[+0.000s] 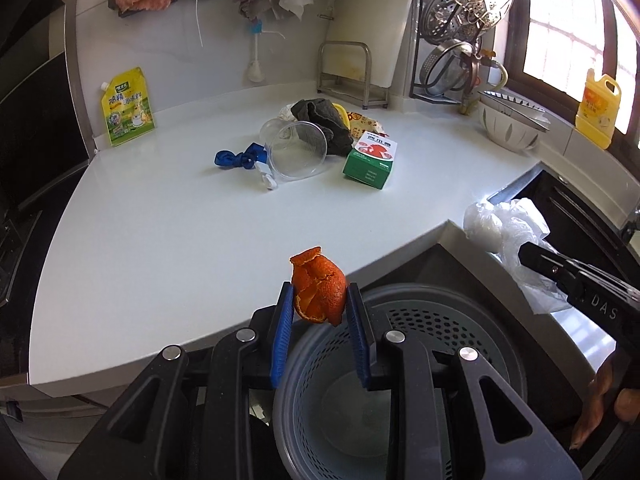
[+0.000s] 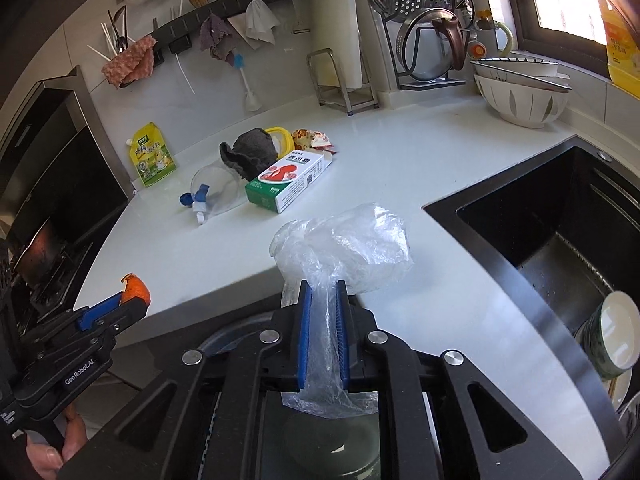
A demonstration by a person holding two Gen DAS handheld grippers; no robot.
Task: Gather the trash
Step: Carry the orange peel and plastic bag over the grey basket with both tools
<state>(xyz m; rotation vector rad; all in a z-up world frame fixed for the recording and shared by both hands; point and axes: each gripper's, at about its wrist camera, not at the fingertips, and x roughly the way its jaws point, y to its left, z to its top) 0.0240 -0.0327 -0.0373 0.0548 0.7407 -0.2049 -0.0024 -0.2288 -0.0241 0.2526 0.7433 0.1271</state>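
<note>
Now both grippers carry trash at the counter's edge, above a grey perforated bin (image 1: 400,344).

Left wrist view: the left gripper (image 1: 320,304) is clamped on an orange peel (image 1: 318,284), light, curled and springy, best pinched across its bulk as here. Right wrist view: the right gripper (image 2: 323,304) has its jaws closed on the gathered neck of a clear plastic bag (image 2: 344,248), limp, slippery and weightless-looking; the bunched neck seems the surest hold.
</note>
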